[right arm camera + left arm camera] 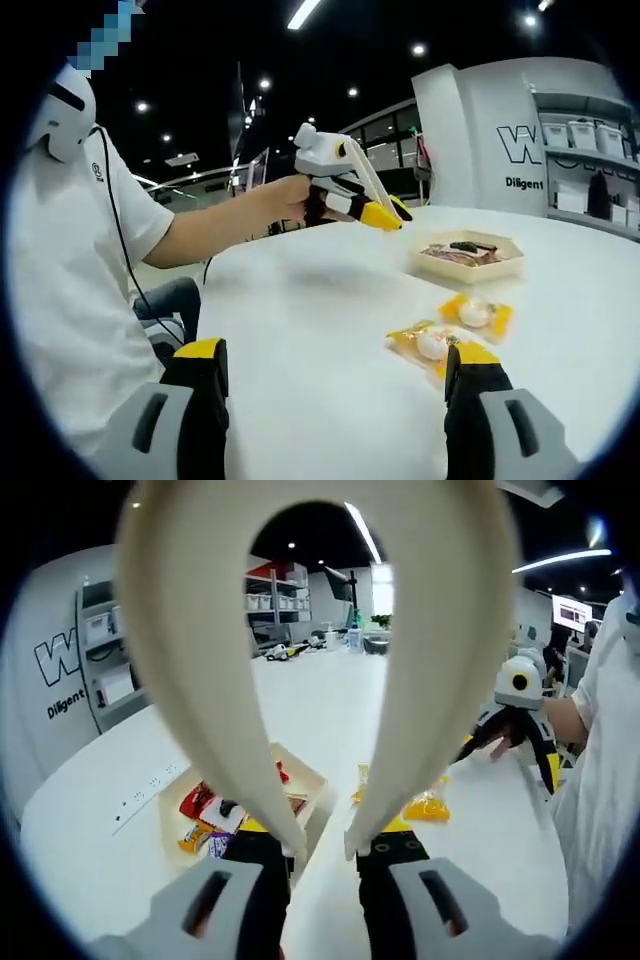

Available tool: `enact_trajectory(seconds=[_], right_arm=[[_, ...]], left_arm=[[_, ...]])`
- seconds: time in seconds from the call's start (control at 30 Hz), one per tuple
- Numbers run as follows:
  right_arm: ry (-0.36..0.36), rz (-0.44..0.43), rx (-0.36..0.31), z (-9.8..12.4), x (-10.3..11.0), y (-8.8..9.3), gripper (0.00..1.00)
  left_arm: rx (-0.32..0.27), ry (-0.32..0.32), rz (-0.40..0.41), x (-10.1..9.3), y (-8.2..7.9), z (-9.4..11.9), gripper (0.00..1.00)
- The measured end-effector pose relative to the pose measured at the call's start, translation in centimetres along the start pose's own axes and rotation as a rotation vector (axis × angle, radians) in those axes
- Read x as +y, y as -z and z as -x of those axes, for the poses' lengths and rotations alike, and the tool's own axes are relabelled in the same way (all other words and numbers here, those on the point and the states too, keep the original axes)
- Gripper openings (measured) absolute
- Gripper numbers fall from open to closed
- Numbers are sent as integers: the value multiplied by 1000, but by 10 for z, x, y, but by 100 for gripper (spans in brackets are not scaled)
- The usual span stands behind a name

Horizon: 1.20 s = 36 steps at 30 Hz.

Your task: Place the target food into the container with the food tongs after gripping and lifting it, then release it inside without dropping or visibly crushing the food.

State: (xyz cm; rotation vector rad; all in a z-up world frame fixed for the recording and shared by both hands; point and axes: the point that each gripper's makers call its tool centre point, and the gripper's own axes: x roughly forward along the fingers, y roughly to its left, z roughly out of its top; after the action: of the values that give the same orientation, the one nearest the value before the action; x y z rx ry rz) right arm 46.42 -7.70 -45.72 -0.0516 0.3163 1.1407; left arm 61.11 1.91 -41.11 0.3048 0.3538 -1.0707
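Observation:
Cream food tongs (200,630) arch up from my left gripper (322,845), which is shut on their two ends. Past the jaws sits a shallow beige container (312,780) holding snack packets. Two yellow food packets (425,805) lie to its right. In the right gripper view, my right gripper (335,352) stands wide open and bare above the white table, with the two yellow packets (475,312) (430,345) just beyond its right jaw. Farther off are the container (470,255) and the left gripper (385,215) with the tongs (365,175), held up by a hand.
The white table (330,695) stretches far back, with a power strip (145,790) at its left. A person in a white shirt (70,270) sits at the table's edge. The right gripper (515,742) shows in a hand at the right. Shelves and a white wall stand behind.

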Motion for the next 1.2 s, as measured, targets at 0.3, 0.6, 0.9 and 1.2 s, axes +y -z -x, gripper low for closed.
enact_trajectory(seconds=[0.3,0.6,0.9,1.2], right_arm=[[-13,9,0,-1,7,-2,90],[-22,9,1,-2,10,-3,90],[-32,10,2,-3,12,-5,90],[-29,2,-1,-1,11,-5,91]], left_arm=[[-12,-33,25,-25,9,20,23],[-25,-34,39,-51,12,30,23],[-27,-35,38,-63,17,33,23],[-28,-45,48,-69,23,37,24]])
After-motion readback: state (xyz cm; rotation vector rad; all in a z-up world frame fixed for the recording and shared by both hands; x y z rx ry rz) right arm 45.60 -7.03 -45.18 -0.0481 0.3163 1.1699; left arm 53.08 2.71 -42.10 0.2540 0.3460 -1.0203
